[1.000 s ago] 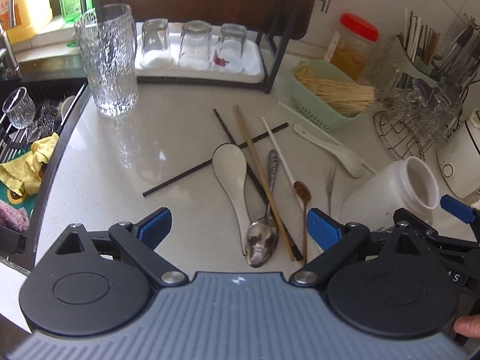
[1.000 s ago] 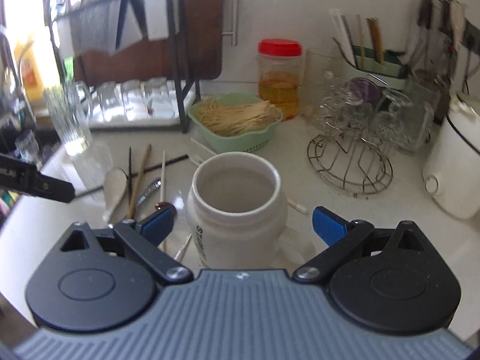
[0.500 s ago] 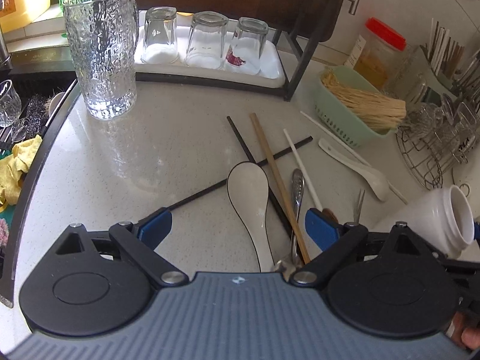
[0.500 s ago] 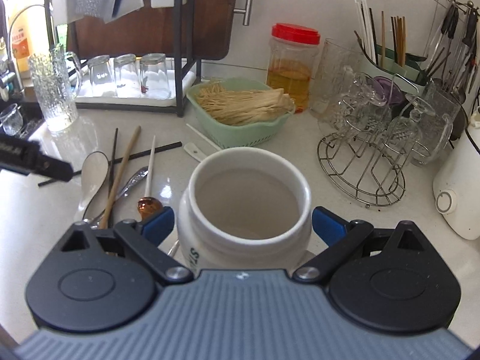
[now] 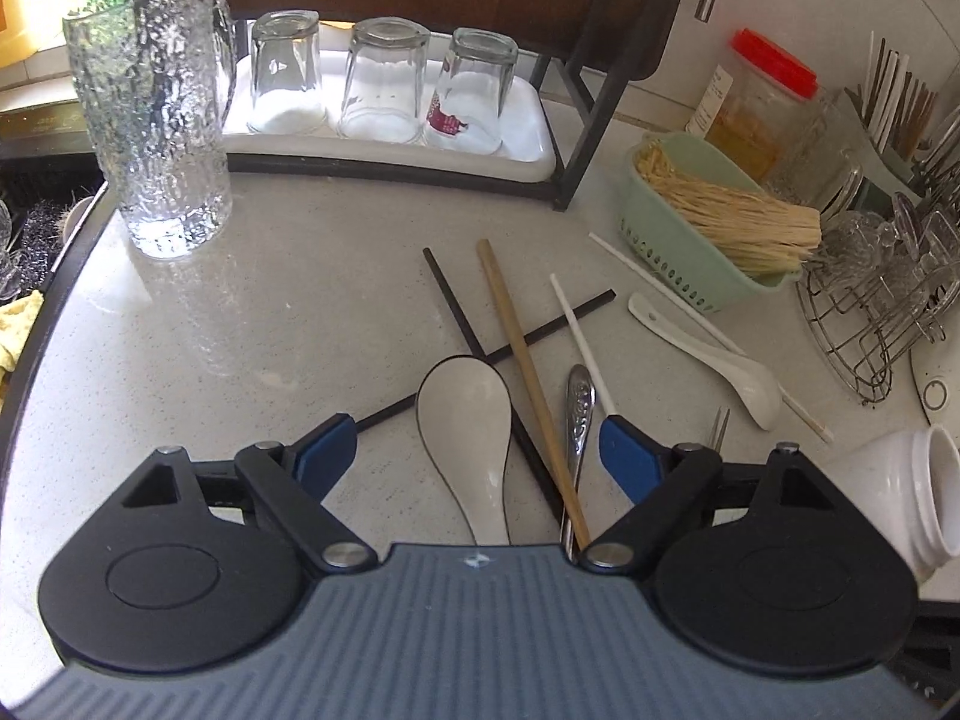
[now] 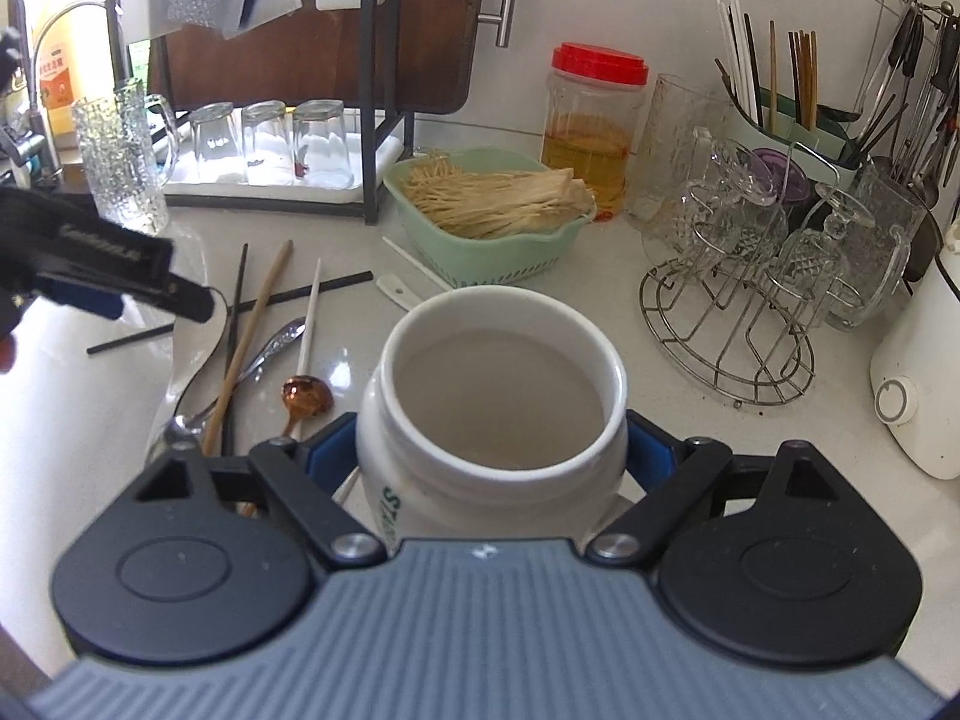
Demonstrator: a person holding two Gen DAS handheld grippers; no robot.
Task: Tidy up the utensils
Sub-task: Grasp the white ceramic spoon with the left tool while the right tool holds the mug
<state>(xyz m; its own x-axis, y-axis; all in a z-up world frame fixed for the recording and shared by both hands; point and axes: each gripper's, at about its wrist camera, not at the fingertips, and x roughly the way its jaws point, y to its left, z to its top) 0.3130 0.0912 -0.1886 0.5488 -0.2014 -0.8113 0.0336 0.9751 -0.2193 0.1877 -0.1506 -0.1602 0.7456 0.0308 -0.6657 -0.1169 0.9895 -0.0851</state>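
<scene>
Right hand-held gripper (image 6: 492, 450): jaws just closed, pads clamping smooth white round jar (image 6: 498, 396). Left hand-held gripper (image 5: 474, 456) wide open, holding nothing, over glossy ceramic spoon (image 5: 468, 420), wooden chopstick (image 5: 528, 372) at 1 o'clock, on speckled tabletop (image 5: 288, 300).

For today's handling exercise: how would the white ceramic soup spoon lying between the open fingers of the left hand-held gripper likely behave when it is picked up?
The white ceramic soup spoon looks stiff and glazed, so it is probably slippery in the pads of the left hand-held gripper. Its wide bowl and thin handle suggest that it may pivot if gripped off-centre. It partly overlies a black chopstick, so lifting it may disturb that. Probably brittle if dropped.
</scene>
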